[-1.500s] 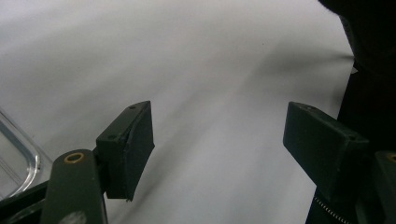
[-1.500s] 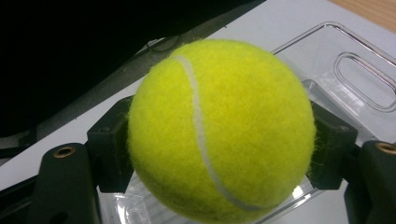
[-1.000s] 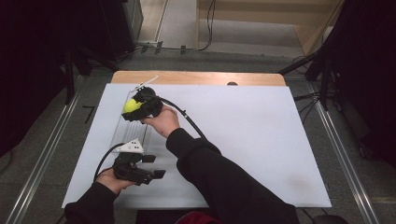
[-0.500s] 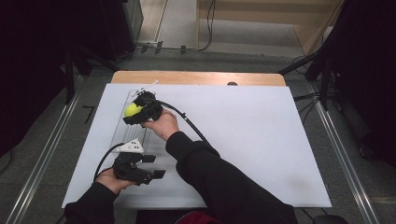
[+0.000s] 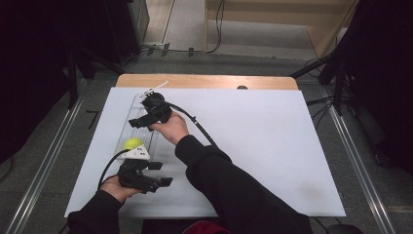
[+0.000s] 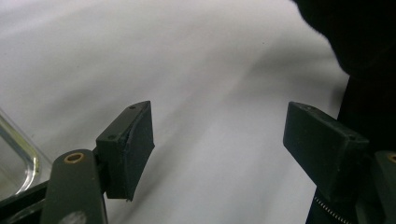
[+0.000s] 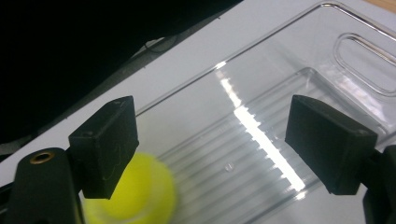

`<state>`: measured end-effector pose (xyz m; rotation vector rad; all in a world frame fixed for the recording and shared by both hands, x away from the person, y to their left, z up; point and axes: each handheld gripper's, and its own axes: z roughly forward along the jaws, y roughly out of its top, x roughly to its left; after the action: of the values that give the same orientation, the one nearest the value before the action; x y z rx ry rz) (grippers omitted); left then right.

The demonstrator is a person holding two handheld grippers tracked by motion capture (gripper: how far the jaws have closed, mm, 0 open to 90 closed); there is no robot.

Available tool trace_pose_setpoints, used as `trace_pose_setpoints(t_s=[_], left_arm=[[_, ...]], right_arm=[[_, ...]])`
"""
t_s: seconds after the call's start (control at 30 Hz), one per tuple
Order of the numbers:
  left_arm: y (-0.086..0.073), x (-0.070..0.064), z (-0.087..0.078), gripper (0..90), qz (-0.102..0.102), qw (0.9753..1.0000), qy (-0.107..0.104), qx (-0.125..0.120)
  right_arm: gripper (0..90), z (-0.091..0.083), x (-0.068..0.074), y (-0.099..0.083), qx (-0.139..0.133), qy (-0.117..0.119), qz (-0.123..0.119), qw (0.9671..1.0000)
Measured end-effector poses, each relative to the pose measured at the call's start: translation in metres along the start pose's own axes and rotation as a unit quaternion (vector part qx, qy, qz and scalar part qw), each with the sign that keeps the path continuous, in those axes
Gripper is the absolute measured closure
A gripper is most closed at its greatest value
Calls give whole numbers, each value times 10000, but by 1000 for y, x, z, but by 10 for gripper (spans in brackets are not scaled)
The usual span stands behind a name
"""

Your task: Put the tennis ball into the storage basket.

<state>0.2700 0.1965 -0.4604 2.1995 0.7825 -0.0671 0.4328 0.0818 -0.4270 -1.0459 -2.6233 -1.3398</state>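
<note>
High view: right gripper (image 5: 139, 122) held over the far end of a clear plastic tray (image 5: 132, 127), left of frame centre. Jaws apart, nothing between them. The right gripper view looks down into the tray's ribbed floor; both black jaws stand wide.

Yellow ball (image 5: 132, 144) lies in the tray's near end, free of any grip. In the right gripper view it appears blurred at lower left (image 7: 135, 196), partly behind the left-hand jaw.

Left gripper (image 5: 163, 176) sits lower left in the high view, just below the ball and tray, above the white table cover (image 5: 272, 146). Its grey plate is just beside the ball. Jaws open and empty in the left gripper view, with white cover beyond, a tray corner (image 6: 18, 161) at the left edge and a dark sleeve (image 6: 359, 56) at upper right.
</note>
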Motion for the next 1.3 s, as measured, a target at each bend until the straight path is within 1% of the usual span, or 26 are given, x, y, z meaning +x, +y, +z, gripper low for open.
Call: trace_pose_setpoints(t_s=[0.1,0.17,0.3,0.33,0.43,0.5,0.6,0.67,0.77,0.83,0.9,1.07,1.2,1.3], left_arm=[[0,0,0,252,0,10000,1,-4],[0,0,0,252,-12,10000,7,10],[0,0,0,252,-22,10000,11,9],[0,0,0,252,-22,10000,9,7],[0,0,0,252,-13,10000,9,6],[0,0,0,252,-15,10000,13,8],[0,0,0,252,-10,10000,18,19],[0,0,0,252,-22,10000,27,-6],[-1,1,-1,252,-30,10000,30,12],[-1,1,-1,252,-29,10000,32,18],[-1,1,0,252,-24,10000,30,21],[-1,2,0,252,-32,10000,40,28],[-1,2,0,252,-41,10000,47,24],[-1,1,0,252,-31,10000,42,26]], right_arm=[[153,-5,-2,-1,49,-57,-26,10000],[153,-9,-3,-2,70,-33,37,10000],[153,-17,-5,-6,133,-18,54,9999],[154,-18,-6,-7,120,-29,27,9999],[168,-24,-8,-12,164,51,37,9998],[170,-29,-9,-16,135,30,10,9999],[171,-36,-10,-20,125,82,74,9999],[171,-41,-11,-22,134,101,65,9998],[176,-46,-11,-24,191,96,75,9997],[195,-50,-11,-27,172,103,23,9998],[195,-54,-12,-29,240,152,76,9996],[195,-59,-12,-35,310,122,22,9994],[195,-66,-13,-39,312,180,14,9994],[195,-73,-13,-43,339,161,-32,9993]])
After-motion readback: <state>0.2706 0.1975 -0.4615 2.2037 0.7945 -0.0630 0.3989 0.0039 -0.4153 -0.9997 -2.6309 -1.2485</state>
